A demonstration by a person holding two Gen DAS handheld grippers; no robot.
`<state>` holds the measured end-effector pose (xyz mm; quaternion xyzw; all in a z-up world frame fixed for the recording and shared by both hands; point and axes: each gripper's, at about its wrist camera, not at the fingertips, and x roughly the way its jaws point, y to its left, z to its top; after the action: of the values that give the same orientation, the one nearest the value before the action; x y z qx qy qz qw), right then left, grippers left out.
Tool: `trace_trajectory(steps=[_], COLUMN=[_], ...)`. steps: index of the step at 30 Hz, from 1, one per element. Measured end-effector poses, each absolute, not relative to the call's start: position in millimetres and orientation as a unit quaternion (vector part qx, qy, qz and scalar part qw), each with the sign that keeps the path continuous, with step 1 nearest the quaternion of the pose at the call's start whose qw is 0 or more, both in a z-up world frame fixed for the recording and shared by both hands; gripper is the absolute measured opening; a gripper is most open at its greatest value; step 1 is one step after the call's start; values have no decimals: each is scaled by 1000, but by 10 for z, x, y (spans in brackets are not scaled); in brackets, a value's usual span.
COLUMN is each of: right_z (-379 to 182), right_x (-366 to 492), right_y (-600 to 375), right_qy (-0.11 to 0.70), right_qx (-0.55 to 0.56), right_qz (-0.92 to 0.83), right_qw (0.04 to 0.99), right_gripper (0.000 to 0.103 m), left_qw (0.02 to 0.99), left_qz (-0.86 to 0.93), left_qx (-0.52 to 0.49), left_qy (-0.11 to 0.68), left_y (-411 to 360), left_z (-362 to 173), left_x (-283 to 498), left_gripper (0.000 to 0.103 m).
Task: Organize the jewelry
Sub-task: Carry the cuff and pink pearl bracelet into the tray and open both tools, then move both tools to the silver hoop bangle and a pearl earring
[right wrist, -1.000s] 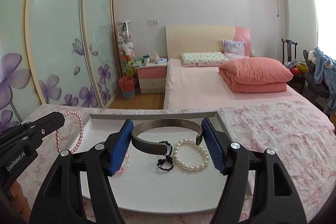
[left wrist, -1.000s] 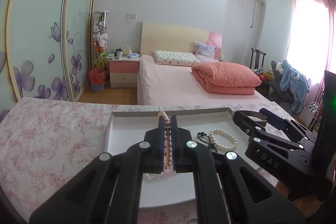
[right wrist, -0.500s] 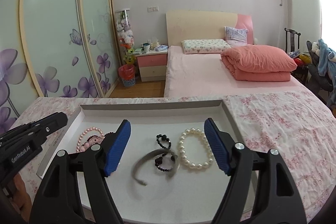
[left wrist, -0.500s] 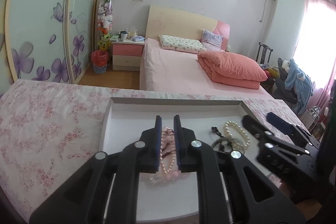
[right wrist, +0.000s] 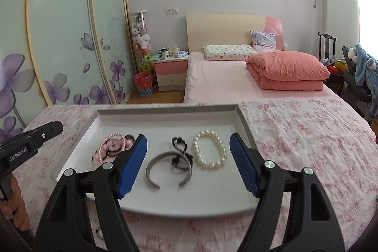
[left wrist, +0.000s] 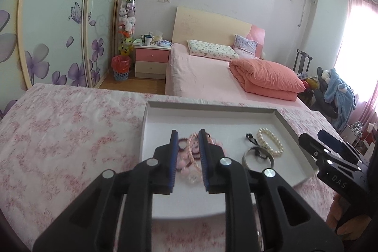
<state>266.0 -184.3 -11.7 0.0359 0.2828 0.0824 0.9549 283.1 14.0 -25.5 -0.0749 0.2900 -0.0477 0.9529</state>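
Nearest the left wrist camera, the left gripper (left wrist: 187, 134) has its blue-padded jaws a narrow way apart; they have just been opening, and the pink pearl bracelet (left wrist: 194, 150) lies loose on the tray floor in the gap between them, gripped by nothing. The right gripper (right wrist: 188, 142) stands wide open and empty above the tray's middle, its fingers (right wrist: 241, 164) straddling the jewelry without touching it. On the right gripper's body the letters "DAS" can be read in the left view; the left gripper's side reads "GenRobot.AI" in the right view. The white tray (right wrist: 165, 113), shallow and low-walled, sits on a pink floral cloth (right wrist: 307, 134). In its left part the pink pearl bracelet lies on a cluster of pink and dark hair ties (right wrist: 113, 148); in the middle lies an open grey metal bangle (right wrist: 169, 169) with a black beaded piece (right wrist: 180, 148) draped across its far side; just right of that, a white pearl bracelet (right wrist: 209, 152) lies flat near the right wall. The tray's near floor is bare white, and its near rim overhangs toward the cameras. Cloth spreads freely on both sides. Beyond the cloth's far edge stands a pink bed (right wrist: 224, 77).
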Motion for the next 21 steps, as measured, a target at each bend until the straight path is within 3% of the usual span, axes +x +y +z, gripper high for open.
trace_trajectory(steps=[8,16,21], right_z=[-332,-581,-685], right_x=[2269,1896,1800], right_y=[-1893,-1766,-1638], right_qy=[348,407,427], right_qx=[21,5,-17], right_qz=[118,167,178], right_qw=[930,898,887], right_gripper=[72,72,72], left_qw=[944,930,924], left_qz=[-66,-97,-108], left_qx=[-71,-57,-46], left_qy=[315,351,364], left_y=[226,207,180], left_z=[-348,-538,-630], left_x=[2393,2027,1879], left_gripper=[28,45,51])
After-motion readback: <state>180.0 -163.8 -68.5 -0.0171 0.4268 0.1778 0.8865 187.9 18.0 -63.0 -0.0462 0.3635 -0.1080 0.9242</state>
